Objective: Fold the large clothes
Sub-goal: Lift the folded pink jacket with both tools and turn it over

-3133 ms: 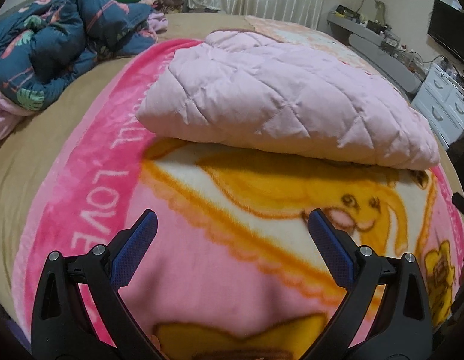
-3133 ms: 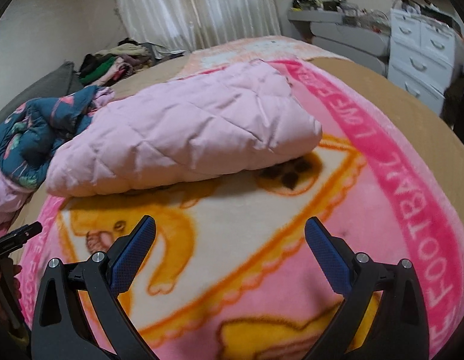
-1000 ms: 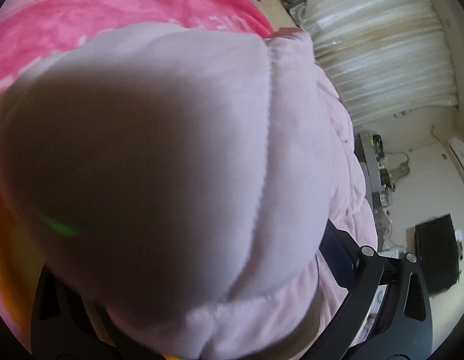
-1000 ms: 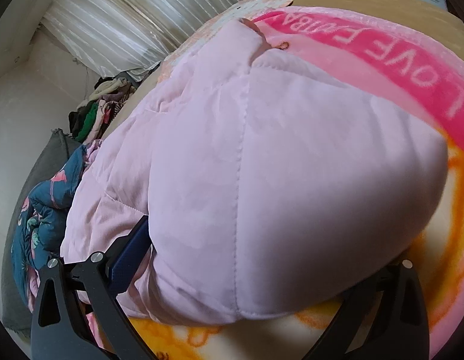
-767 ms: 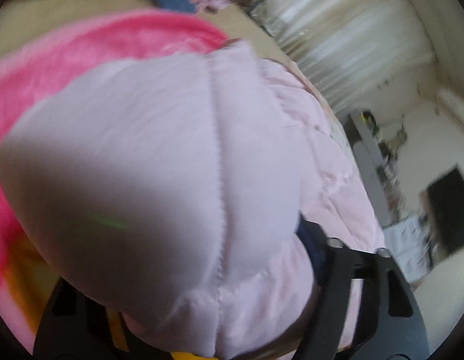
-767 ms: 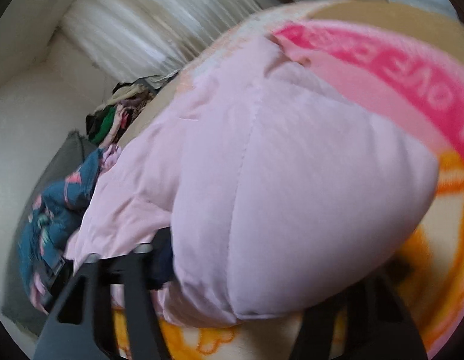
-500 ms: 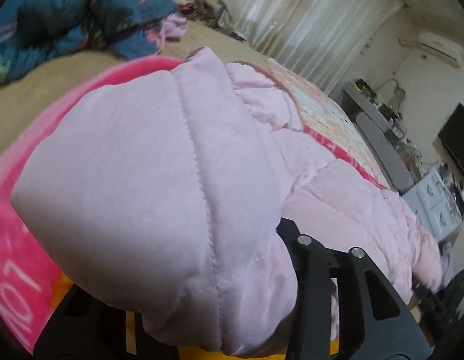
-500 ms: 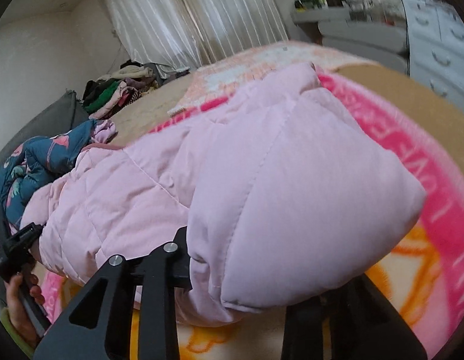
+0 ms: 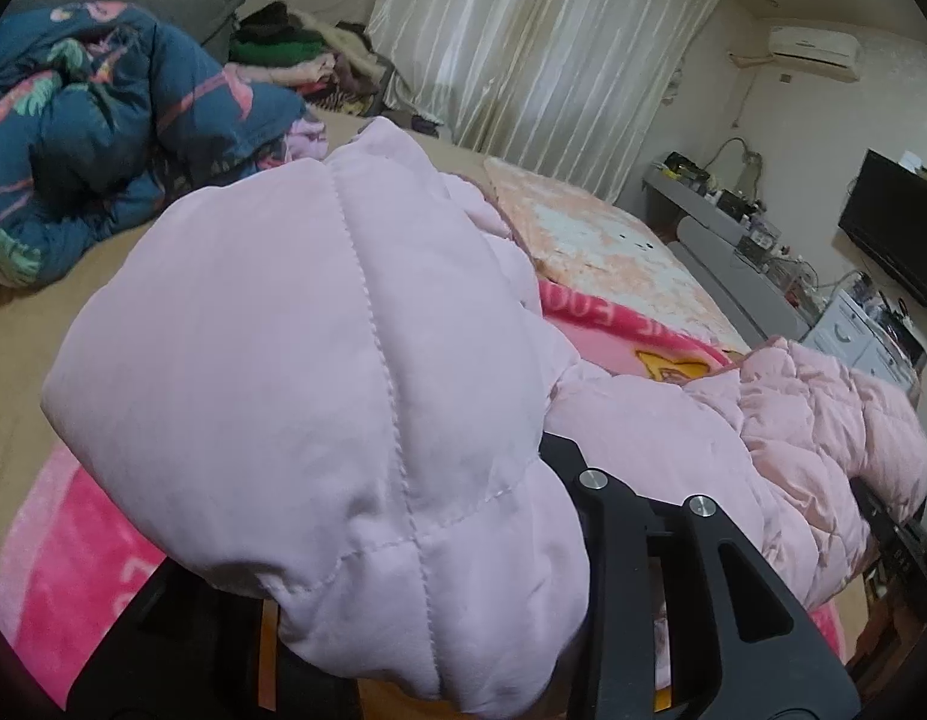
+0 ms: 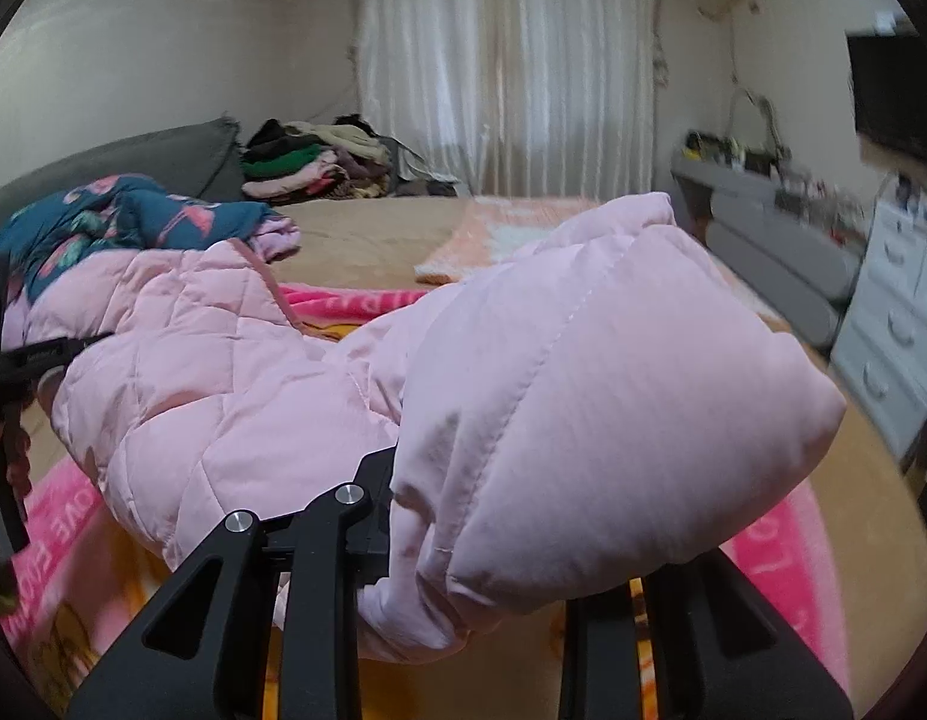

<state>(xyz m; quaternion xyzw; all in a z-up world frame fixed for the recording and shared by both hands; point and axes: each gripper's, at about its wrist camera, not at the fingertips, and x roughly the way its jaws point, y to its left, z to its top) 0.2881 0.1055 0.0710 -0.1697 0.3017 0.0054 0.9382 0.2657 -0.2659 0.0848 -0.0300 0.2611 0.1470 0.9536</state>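
Note:
A pale pink quilted jacket (image 9: 319, 360) hangs bunched between my two grippers above the pink cartoon blanket (image 9: 73, 570) on the bed. My left gripper (image 9: 373, 510) has one end of the jacket between its jaws, which are closing and press on the padding. Only its right finger (image 9: 565, 462) shows. My right gripper (image 10: 523, 516) grips the jacket's (image 10: 583, 390) other end, its jaws also closing on it. The jacket's middle sags toward the blanket (image 10: 781, 540). The left gripper's body (image 10: 19, 354) shows at the left edge of the right wrist view.
A blue floral duvet (image 9: 103, 138) is heaped at the back left of the bed, with a pile of folded clothes (image 10: 301, 168) behind it by the curtain. White drawers (image 10: 901, 324), a grey bench (image 9: 733, 264) and a TV (image 9: 889, 228) line the right wall.
Both grippers have shut on the jacket's ends, rolled upright and risen. The jacket has come up off the blanket with them and now hangs between them.

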